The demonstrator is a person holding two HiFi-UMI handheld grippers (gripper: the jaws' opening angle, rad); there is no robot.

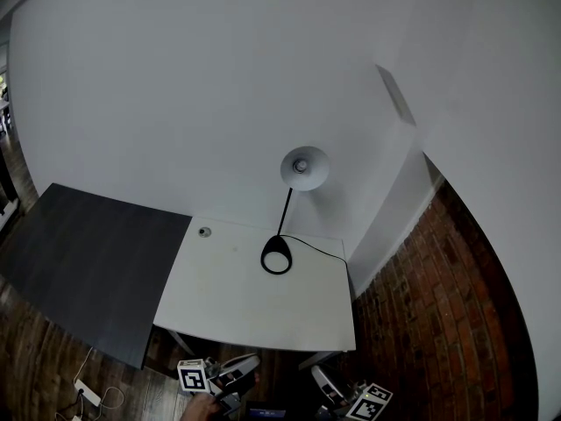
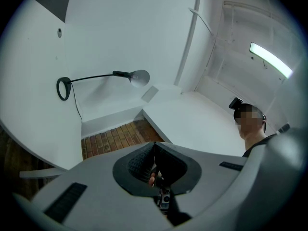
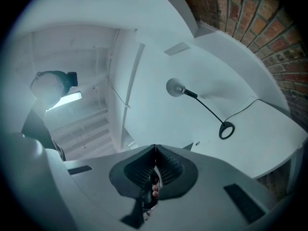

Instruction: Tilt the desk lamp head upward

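White lamp head (image 1: 304, 167) facing outward, black stem (image 1: 286, 210) near upright

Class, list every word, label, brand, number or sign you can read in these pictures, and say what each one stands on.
None can be read.
The two marker cubes carry only black-and-white square patterns, no letters or numbers.
The desk lamp and the white desk show no print.

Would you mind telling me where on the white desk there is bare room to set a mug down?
The white desk is bare along its whole front, and on the left between the round fitting and the lamp base. The back right corner is crowded: the base and its cable lie there.
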